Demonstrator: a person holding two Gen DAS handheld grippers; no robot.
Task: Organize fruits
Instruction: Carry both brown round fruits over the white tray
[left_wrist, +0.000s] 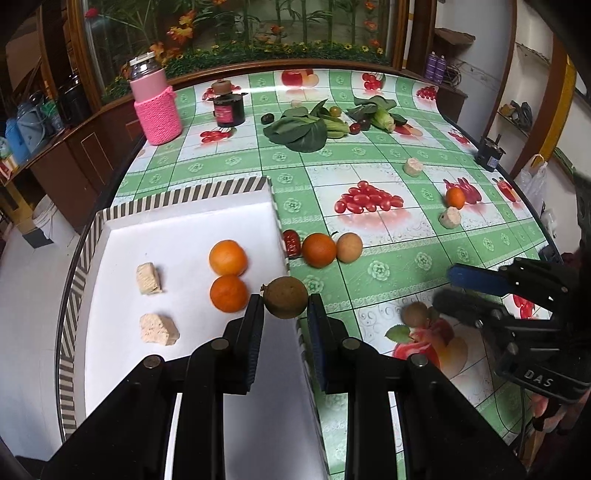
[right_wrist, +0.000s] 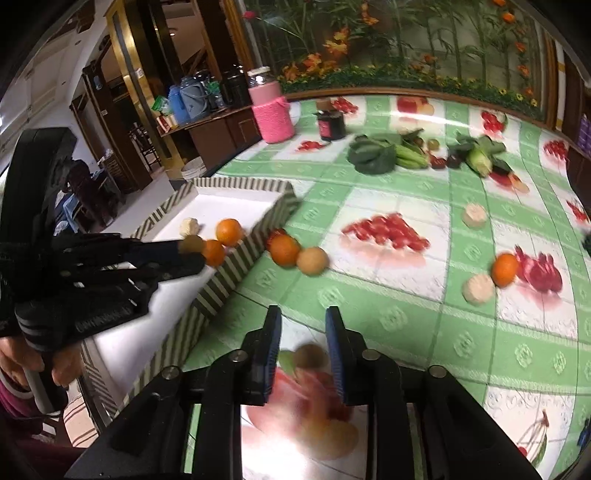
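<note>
My left gripper (left_wrist: 285, 306) is shut on a brown round fruit (left_wrist: 286, 297) and holds it over the right wall of the white striped-rim box (left_wrist: 192, 192). Two oranges (left_wrist: 228, 257) and two pale chunks (left_wrist: 149, 278) lie in the box. Outside its right wall lie a red date (left_wrist: 291, 242), an orange (left_wrist: 318, 250) and a tan fruit (left_wrist: 349, 247). My right gripper (right_wrist: 303, 321) is open above another small brown fruit (right_wrist: 311, 356), which lies on the table between its fingers; it shows in the left wrist view too (left_wrist: 414, 314).
Further right lie a small orange (left_wrist: 455, 197) and two pale chunks (left_wrist: 450, 218). Leafy greens (left_wrist: 299, 129), a dark jar (left_wrist: 229, 107) and a pink-sleeved bottle (left_wrist: 155, 107) stand at the back. The table edge curves on the right.
</note>
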